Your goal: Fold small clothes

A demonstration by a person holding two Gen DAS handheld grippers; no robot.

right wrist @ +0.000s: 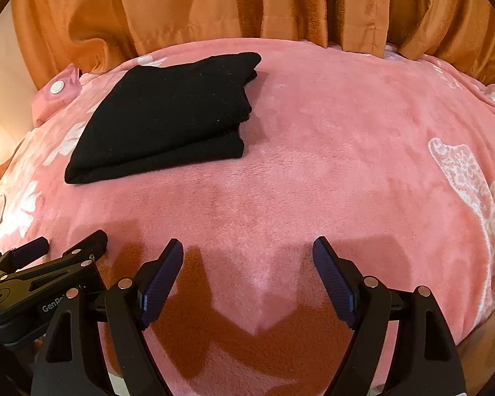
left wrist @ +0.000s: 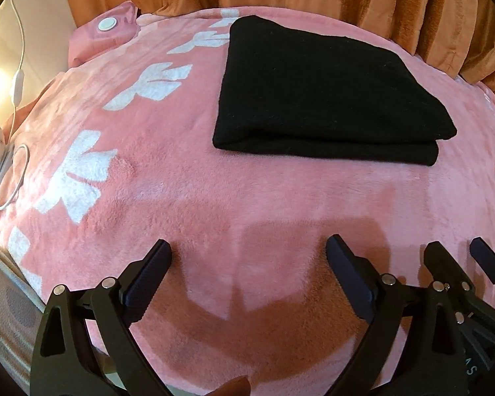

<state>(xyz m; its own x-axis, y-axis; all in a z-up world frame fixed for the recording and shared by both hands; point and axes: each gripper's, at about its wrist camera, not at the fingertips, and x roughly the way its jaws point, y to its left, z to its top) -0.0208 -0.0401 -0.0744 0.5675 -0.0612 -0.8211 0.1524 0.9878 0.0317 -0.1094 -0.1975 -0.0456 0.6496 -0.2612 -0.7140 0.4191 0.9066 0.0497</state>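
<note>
One folded black garment [left wrist: 326, 89], two spread claws

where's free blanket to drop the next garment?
Free: wide pink blanket to the right of the folded black garment, and the strip between it and the two open tools, left tool and right tool. Crowded: far-left edge, with the white cable.

Black gripper [right wrist: 247, 257] frames, silver rivets, ribbed navy pads [right wrist: 335, 280], "GenRo" lettering.
</note>
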